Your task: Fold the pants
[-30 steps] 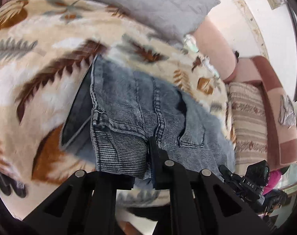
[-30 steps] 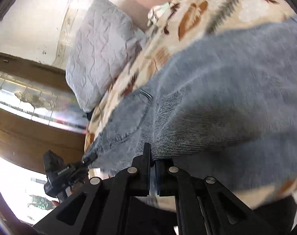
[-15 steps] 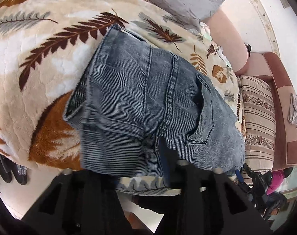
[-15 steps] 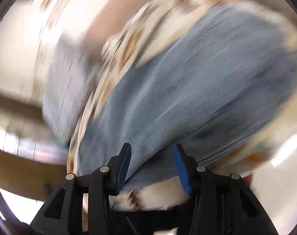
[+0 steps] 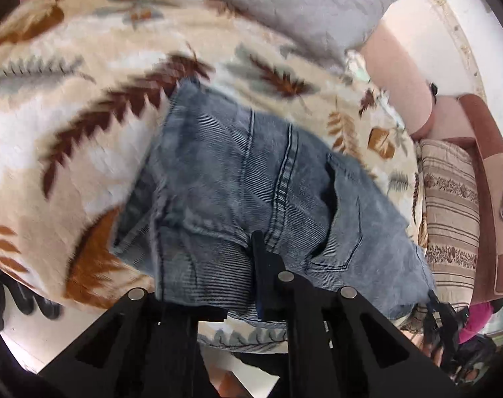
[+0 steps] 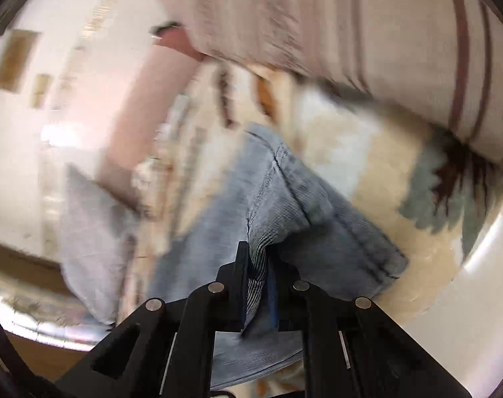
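Note:
Folded blue-grey denim pants (image 5: 251,172) lie on a cream leaf-patterned blanket (image 5: 69,132). My left gripper (image 5: 251,258) is at their near edge. Its jaws are closing tight on the denim, which drapes over and hides one finger. In the blurred right wrist view, the pants (image 6: 318,219) run away from me across the blanket (image 6: 377,172). My right gripper (image 6: 256,265) has a raised fold of denim pinched between its blue pads as its jaws close.
A grey quilted pillow (image 5: 284,3) lies at the far side of the bed. A striped cushion (image 5: 450,205) sits to the right against a pink and brown headboard (image 5: 490,152). Dark shoes (image 5: 19,298) stand on the floor at lower left.
Both grippers opened and have shut again on the denim. The right gripper swung sideways to another part of the pants. The left one stayed at the near edge.

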